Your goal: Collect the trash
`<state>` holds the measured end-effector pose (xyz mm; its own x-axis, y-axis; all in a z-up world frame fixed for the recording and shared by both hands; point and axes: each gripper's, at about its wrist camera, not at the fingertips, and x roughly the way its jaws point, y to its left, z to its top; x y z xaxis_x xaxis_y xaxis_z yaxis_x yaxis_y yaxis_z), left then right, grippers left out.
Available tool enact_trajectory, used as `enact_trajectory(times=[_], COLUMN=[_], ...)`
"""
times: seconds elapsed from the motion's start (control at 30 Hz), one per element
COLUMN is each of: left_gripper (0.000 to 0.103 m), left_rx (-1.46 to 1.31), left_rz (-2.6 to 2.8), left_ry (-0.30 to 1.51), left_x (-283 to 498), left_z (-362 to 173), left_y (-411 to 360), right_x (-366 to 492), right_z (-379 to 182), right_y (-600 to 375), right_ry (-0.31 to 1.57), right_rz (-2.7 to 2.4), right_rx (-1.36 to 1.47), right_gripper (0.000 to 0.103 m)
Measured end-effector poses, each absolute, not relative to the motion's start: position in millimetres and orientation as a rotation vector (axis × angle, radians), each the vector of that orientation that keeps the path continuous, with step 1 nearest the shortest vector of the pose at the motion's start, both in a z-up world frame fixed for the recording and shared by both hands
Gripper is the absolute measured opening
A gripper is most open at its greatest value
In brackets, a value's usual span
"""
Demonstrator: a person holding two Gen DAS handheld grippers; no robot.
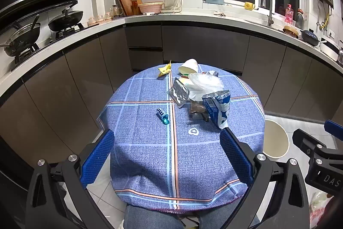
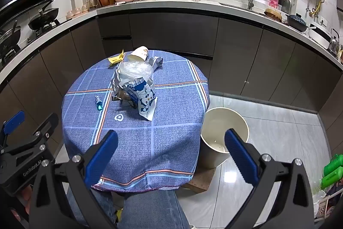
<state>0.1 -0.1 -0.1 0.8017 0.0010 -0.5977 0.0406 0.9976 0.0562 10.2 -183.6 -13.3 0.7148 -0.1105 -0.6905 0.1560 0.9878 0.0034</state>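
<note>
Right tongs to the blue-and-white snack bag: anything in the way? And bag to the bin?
Nothing visible blocks either leg. The right tongs hover open over bare tablecloth, short of the blue-and-white snack bag. The bin stands open-topped on the floor beside the table's right edge; no obstruction shows.

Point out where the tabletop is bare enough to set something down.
Bare: the near half of the tablecloth, from the heart mark to the front edge, and the right side past the blue-white pouch. Crowded: the far centre, from that pouch to the paper cup.
</note>
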Motion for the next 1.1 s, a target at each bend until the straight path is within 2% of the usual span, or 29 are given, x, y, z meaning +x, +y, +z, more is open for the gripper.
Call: enact_trajectory(times=[1.1], left_gripper=[0.095], left_rx=[0.061], left_rz=[-0.024], left_ry=[0.647], left_x=[-1.7], left_z=[-4.5], left_y=[1.4], right_x=[11.1], right_z=[-13.1], right_y=[-184.5], right_ry=[0.759], right_rz=[-0.148], right_rx=[0.064], right_gripper=[0.100])
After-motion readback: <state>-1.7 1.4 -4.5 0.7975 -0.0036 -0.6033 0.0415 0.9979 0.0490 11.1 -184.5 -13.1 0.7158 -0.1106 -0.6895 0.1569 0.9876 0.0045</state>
